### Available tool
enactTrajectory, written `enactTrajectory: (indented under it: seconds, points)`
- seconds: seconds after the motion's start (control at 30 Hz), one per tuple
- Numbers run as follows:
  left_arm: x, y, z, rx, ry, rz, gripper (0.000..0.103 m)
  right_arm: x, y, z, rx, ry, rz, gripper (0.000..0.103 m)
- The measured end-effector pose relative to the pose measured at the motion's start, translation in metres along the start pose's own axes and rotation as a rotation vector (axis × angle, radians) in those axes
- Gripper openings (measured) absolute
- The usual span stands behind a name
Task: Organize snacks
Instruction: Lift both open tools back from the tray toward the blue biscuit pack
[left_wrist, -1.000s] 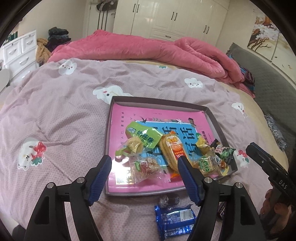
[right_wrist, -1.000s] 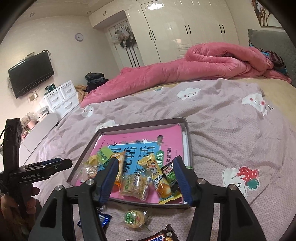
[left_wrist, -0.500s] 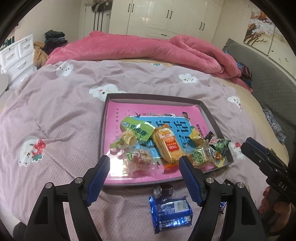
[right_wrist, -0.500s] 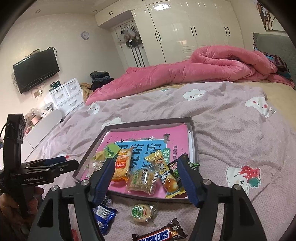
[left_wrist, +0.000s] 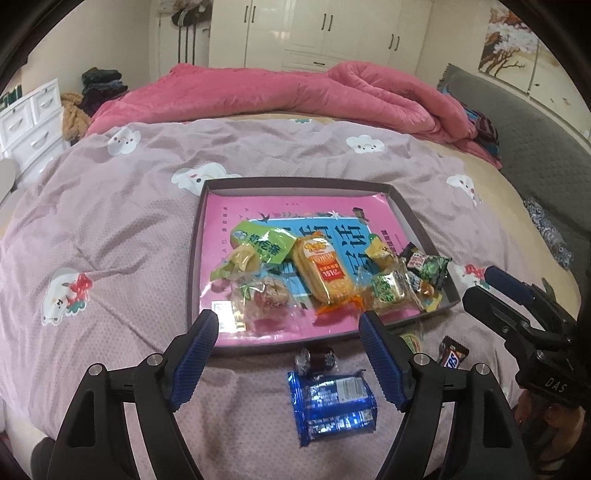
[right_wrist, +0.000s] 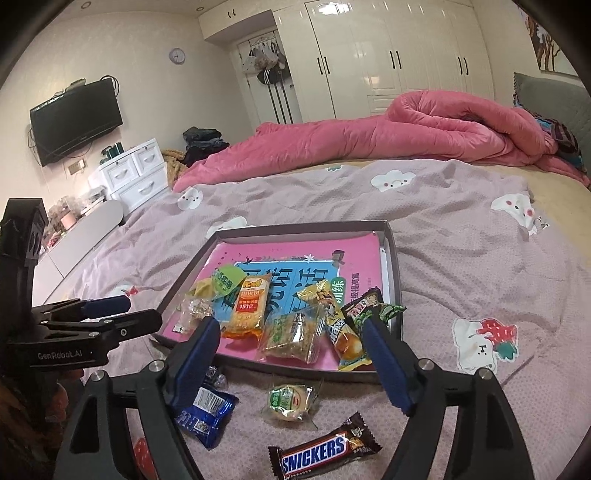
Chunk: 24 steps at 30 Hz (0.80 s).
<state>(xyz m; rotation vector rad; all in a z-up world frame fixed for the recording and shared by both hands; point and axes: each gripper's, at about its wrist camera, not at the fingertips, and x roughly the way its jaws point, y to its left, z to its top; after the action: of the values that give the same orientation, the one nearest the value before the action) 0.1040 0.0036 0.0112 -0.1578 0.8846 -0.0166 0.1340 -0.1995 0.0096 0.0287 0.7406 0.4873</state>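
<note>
Snacks: several lying in the tray (left_wrist: 195, 258) on the bed (left_wrist: 110, 221); blue packet (left_wrist: 332, 404), small dark candy (left_wrist: 316, 360), round green-labelled cake (right_wrist: 290, 400) and Snickers bar (right_wrist: 325, 452) lying on the bedspread just in front of it. Left claw (left_wrist: 288, 356) hovering spread and empty above the blue packet. Right claw (right_wrist: 291, 363) hovering spread and empty above the cake.

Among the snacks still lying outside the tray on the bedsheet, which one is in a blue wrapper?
The blue packet, lying between the left gripper fingers. The Snickers bar is brown, the round cake clear and green, the small candy dark.
</note>
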Motion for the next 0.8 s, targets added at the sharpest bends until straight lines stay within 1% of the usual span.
enactTrajectory:
  seconds: [0.33, 0.43, 0.63, 0.8]
  points:
    - [-0.004, -0.004, -0.008, 0.016, 0.021, -0.018, 0.079, -0.005, 0.004, -0.006, -0.01, 0.008, -0.008, 0.082]
    - [-0.005, -0.005, -0.01, 0.015, 0.029, -0.027, 0.08, -0.006, 0.005, -0.006, -0.01, 0.009, -0.008, 0.084]
    - [-0.002, -0.007, -0.019, 0.009, 0.061, -0.047, 0.08, -0.01, 0.007, -0.01, -0.012, 0.015, -0.011, 0.085]
    - [0.004, -0.008, -0.029, 0.004, 0.106, -0.062, 0.08, -0.011, 0.004, -0.013, 0.007, 0.027, -0.018, 0.088]
